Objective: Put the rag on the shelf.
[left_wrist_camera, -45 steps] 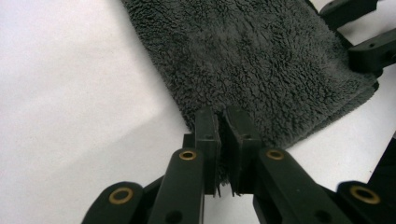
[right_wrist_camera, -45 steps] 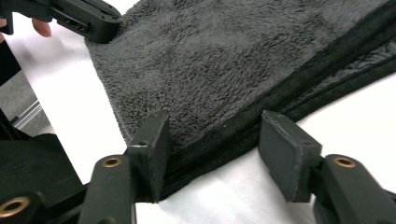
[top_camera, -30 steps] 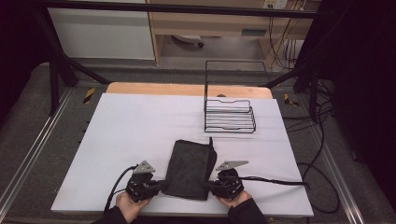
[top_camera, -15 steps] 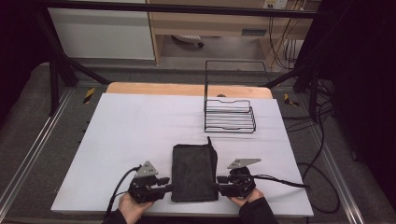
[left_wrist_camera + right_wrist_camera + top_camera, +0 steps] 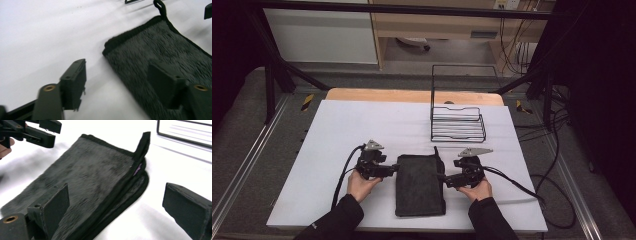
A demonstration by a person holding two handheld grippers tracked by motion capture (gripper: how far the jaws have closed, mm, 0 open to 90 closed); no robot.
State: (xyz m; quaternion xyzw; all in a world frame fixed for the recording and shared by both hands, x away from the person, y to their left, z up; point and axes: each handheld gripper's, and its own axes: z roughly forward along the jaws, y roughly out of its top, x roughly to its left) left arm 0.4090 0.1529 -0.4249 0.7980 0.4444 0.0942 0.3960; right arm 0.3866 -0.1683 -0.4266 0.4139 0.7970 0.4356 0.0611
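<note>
A dark grey plush towel (image 5: pixel 419 185) lies folded flat on the white table (image 5: pixel 362 125), with a small loop at its far right corner. My left gripper (image 5: pixel 392 170) is open at the towel's left edge; in the left gripper view (image 5: pixel 120 85) one jaw hangs over the towel (image 5: pixel 160 50) and the other over bare table. My right gripper (image 5: pixel 443 178) is open at the right edge. In the right gripper view (image 5: pixel 122 207) its jaws straddle the layered edge of the towel (image 5: pixel 95 175), with nothing clamped between them.
A black wire basket (image 5: pixel 458 127) with a tall back frame stands on the table beyond the towel, to the right. Cables trail from both grippers toward the table's front and right side. The left gripper (image 5: pixel 45 132) appears far off in the right gripper view.
The towel has gone from skewed to square with the table. Both grippers have moved away from the person, from the towel's near corners up along its sides.
</note>
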